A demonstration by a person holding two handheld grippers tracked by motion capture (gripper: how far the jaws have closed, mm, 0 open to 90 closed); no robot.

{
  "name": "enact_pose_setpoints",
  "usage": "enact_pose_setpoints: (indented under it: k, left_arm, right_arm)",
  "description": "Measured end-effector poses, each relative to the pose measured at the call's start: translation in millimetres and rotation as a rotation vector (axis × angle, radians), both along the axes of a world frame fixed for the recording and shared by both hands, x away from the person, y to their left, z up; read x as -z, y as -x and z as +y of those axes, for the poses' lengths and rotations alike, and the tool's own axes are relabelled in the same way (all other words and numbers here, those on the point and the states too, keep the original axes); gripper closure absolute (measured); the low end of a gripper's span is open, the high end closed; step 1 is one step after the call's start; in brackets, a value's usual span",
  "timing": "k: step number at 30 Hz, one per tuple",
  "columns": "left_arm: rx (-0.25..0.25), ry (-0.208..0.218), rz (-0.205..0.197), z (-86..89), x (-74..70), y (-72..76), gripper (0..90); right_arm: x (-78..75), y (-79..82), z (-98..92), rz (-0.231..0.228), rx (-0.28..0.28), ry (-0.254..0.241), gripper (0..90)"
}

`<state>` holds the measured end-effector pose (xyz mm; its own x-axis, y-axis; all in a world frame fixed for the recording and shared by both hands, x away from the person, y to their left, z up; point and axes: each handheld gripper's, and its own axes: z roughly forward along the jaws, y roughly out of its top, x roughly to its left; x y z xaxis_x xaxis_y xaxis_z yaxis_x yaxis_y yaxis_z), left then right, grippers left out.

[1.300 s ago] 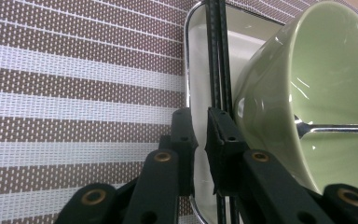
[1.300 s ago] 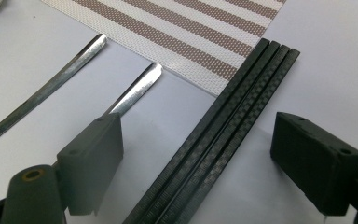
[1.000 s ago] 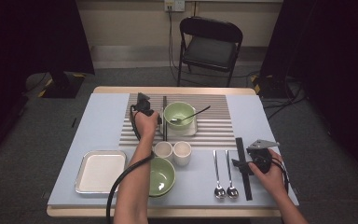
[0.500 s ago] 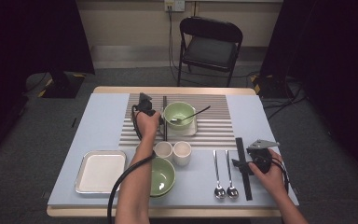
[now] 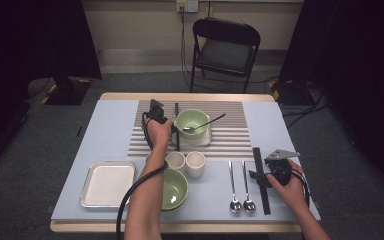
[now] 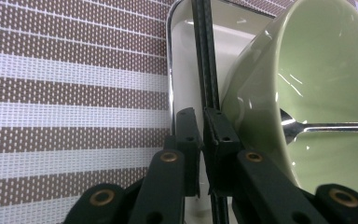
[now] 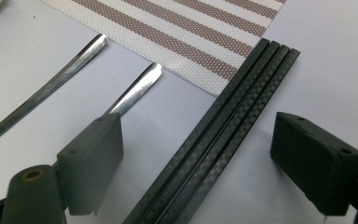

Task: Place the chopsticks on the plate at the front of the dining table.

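My left gripper (image 5: 156,111) is out over the striped placemat (image 5: 230,137), and its jaws are clamped on 1 black carbon-weave chopstick (image 6: 205,56). In the left gripper view that chopstick runs straight up between my 2 pads, which sit almost together with only the thin stick between them. The stick lies along the left edge of the small white tray (image 6: 186,70) and touches the outer wall of the green bowl (image 6: 307,70) that stands on that tray. A metal spoon (image 6: 335,127) rests inside the bowl, its handle sticking out over the rim toward the right in the high view.

My right gripper (image 7: 196,154) sits low at the right side of the table (image 5: 105,125), jaws spread wide and gripping nothing. Between them lies a bundle of black chopsticks (image 7: 228,126), flat on the pale blue table surface, touching neither pad. Their far ends reach the corner of the placemat. Just left of the bundle lie 2 metal spoons (image 5: 241,187), side by side, with handles pointing away from me.

Nearer my left forearm stand 2 small white cups (image 5: 186,162), touching or nearly so, and just in front of them a second green bowl (image 5: 175,187), partly covered by my arm. A larger white tray with a metal rim (image 5: 108,183) lies at the left near edge. A black folding chair (image 5: 225,47) stands beyond the table.
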<state>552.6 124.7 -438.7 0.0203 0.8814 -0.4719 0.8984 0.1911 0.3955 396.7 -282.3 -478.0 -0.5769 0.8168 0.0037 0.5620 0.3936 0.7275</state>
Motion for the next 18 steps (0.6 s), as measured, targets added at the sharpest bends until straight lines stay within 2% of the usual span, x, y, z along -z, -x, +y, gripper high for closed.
enact_pose_setpoints:
  k: [6, 9, 13, 18]
  left_arm:
    - [-0.002, -0.004, -0.005, 0.6, -1.3, 1.2, 84.0]
    - [-0.011, 0.004, -0.010, 1.2, -4.5, 2.1, 82.7]
    - [0.003, 0.008, -0.020, 4.9, -13.0, 4.0, 82.1]
    - [0.004, 0.000, -0.023, 8.5, -17.1, 7.1, 80.3]
  right_arm:
    - [0.0, 0.0, 0.0, 0.000, 0.000, 0.000, 16.2]
    - [0.0, 0.0, 0.0, 0.000, 0.000, 0.000, 16.2]
    - [0.0, 0.1, 0.0, -0.001, 0.000, 0.002, 16.2]
    - [0.0, 0.1, 0.0, -0.001, 0.000, 0.001, 16.2]
